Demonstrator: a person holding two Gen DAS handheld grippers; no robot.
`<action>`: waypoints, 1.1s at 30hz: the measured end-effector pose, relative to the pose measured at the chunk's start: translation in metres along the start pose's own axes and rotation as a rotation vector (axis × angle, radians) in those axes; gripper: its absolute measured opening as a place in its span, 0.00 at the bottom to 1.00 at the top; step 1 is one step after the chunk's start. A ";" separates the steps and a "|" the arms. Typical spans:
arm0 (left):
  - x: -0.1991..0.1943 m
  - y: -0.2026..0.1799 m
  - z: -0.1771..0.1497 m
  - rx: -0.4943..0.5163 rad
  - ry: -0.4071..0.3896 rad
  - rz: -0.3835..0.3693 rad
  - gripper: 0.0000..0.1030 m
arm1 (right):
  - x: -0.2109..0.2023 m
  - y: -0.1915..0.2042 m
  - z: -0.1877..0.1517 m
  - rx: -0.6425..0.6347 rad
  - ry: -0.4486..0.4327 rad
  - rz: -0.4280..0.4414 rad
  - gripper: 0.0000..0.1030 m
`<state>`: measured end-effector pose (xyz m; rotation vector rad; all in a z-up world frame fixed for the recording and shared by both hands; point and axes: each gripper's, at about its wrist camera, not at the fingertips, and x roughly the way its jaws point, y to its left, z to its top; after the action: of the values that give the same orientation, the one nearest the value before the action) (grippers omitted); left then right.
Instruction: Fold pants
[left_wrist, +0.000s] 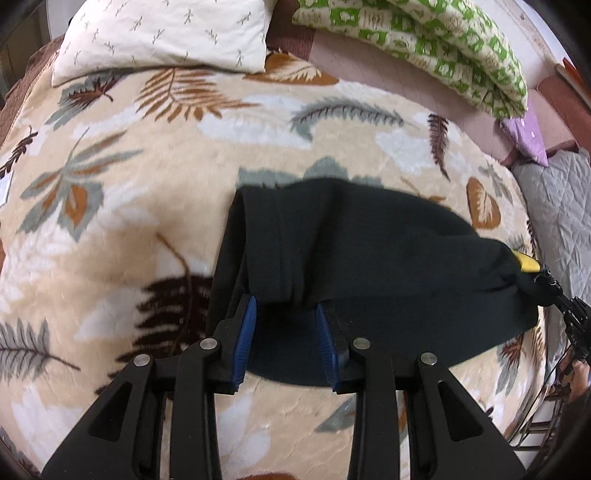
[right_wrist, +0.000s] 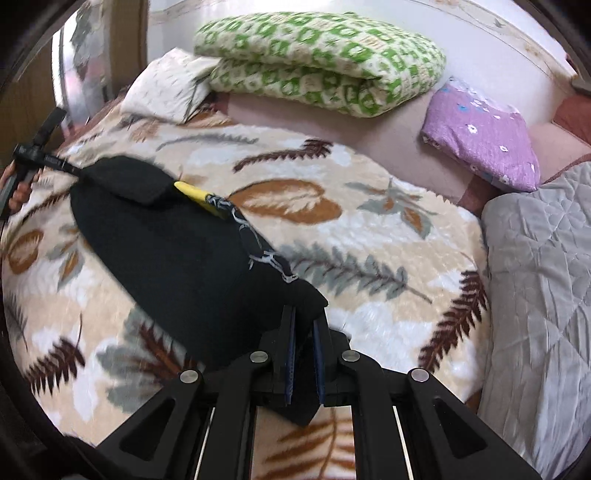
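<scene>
The black pants (left_wrist: 369, 251) are stretched between my two grippers above a leaf-patterned blanket (left_wrist: 129, 221). My left gripper (left_wrist: 286, 314) has its blue pads apart with bunched fabric held between them. In the right wrist view the pants (right_wrist: 177, 258) run from the left gripper at far left (right_wrist: 48, 158) down to my right gripper (right_wrist: 304, 325), which is shut on the near end. A yellow patch (right_wrist: 195, 194) and a white-flecked drawstring (right_wrist: 266, 258) show along the pants' edge.
A white pillow (left_wrist: 166, 33) and a folded green-patterned quilt (right_wrist: 317, 59) lie at the head of the bed. A purple pillow (right_wrist: 484, 140) and a grey quilted cover (right_wrist: 543, 295) lie on the right.
</scene>
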<state>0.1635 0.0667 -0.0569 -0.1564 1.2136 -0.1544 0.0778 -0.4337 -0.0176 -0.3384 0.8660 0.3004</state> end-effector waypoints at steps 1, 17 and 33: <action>0.001 0.001 -0.003 0.001 0.006 0.003 0.30 | -0.001 0.003 -0.005 0.002 0.009 -0.001 0.08; -0.025 -0.001 -0.020 0.010 -0.004 -0.129 0.30 | -0.012 -0.030 -0.055 0.523 -0.033 0.207 0.35; -0.008 0.008 -0.009 -0.186 0.144 -0.237 0.34 | 0.053 -0.037 -0.102 1.763 -0.176 0.707 0.76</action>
<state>0.1529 0.0762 -0.0537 -0.4588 1.3503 -0.2630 0.0545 -0.5025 -0.1138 1.6279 0.7632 0.1131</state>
